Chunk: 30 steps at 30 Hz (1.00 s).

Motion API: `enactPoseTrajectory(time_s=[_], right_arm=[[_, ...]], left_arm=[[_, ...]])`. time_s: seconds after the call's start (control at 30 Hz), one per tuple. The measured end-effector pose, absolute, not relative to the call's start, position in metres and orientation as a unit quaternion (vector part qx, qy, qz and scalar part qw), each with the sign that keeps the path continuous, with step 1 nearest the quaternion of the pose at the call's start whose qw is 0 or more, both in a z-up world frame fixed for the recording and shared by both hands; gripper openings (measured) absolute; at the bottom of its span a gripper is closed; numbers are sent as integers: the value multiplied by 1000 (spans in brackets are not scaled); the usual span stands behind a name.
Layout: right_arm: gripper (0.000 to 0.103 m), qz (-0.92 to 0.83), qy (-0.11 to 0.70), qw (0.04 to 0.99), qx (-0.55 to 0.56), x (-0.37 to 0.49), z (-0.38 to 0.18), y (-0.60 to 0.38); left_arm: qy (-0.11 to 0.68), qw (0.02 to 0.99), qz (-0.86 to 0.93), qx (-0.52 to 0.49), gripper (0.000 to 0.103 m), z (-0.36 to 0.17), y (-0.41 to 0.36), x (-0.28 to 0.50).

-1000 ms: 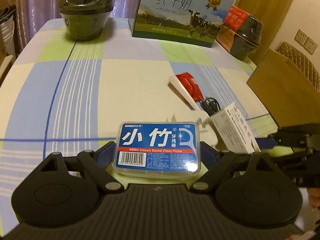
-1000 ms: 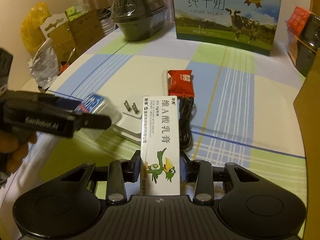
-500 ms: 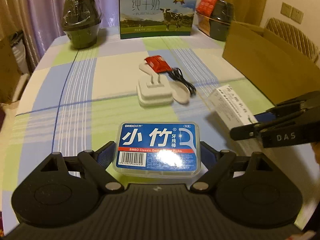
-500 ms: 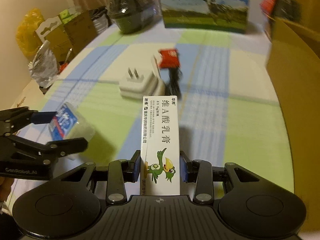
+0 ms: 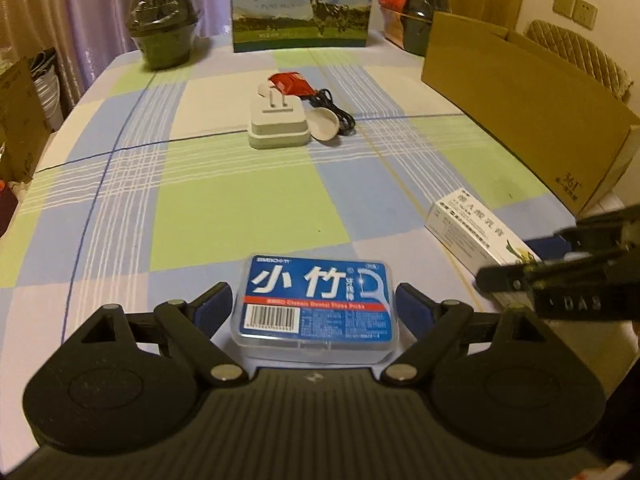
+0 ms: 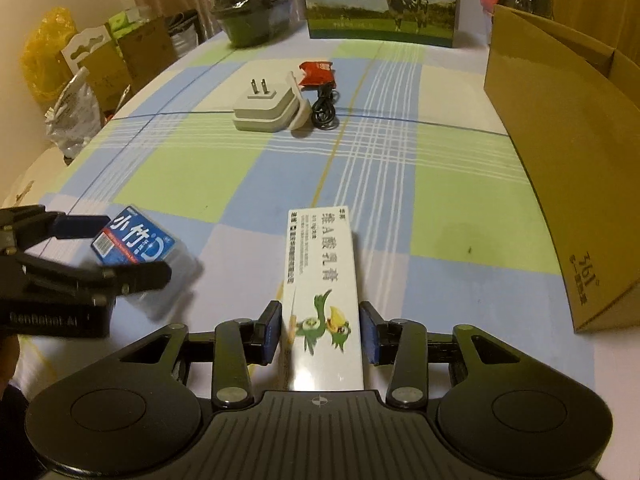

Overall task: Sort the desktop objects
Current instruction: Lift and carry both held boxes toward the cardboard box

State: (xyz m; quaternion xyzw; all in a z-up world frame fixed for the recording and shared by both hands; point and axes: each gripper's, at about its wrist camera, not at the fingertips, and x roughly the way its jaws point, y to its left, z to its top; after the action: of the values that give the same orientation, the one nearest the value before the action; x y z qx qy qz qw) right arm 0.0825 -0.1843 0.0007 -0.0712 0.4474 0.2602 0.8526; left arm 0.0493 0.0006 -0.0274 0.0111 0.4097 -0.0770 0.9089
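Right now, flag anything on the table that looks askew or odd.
Nothing spilled or broken. Only the mid-table clutter: the charger lies prongs up, with a spoon, cable and red packet crowded beside it.

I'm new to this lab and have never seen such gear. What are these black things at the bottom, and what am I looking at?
No robot here: a person holds a two-finger gripper in each hand, and each gripper carries a wide-angle camera looking forward along its fingers. The black shape at the bottom of each picture is the gripper itself.

The left wrist view shows the left gripper with a blue floss box between its fingers. The right wrist view shows the right gripper around a long white ointment box. Whether either one is squeezing its box or has let go, I cannot tell. Each gripper also shows at the edge of the other's view.

On the checked tablecloth lie a white charger, a spoon, a black cable and a red packet. A cardboard box stands on the right.
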Motion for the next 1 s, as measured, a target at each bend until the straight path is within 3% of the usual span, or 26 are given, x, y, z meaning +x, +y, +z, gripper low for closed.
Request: enactPoseTrajectory(time_s=[0.17, 0.47, 0.57, 0.9, 0.97, 1.0], right_arm=[[48, 244, 437, 862, -77, 71, -2, -188], [49, 241, 427, 867, -85, 71, -4, -185], [49, 247, 423, 868, -82, 71, -3, -184], [48, 248, 409, 873, -96, 71, -7, -178], [36, 249, 406, 873, -101, 70, -7, -177], [35, 251, 406, 873, -98, 70, -6, -177]], left_arm=[[401, 912, -79, 13, 92, -28, 0, 49], [407, 910, -81, 23, 90, -34, 0, 52], [410, 908, -83, 31, 84, -35, -3, 52], [411, 907, -89, 39, 83, -34, -9, 49], [409, 908, -89, 36, 83, -33, -9, 49], [407, 908, -89, 33, 83, -32, -8, 48]])
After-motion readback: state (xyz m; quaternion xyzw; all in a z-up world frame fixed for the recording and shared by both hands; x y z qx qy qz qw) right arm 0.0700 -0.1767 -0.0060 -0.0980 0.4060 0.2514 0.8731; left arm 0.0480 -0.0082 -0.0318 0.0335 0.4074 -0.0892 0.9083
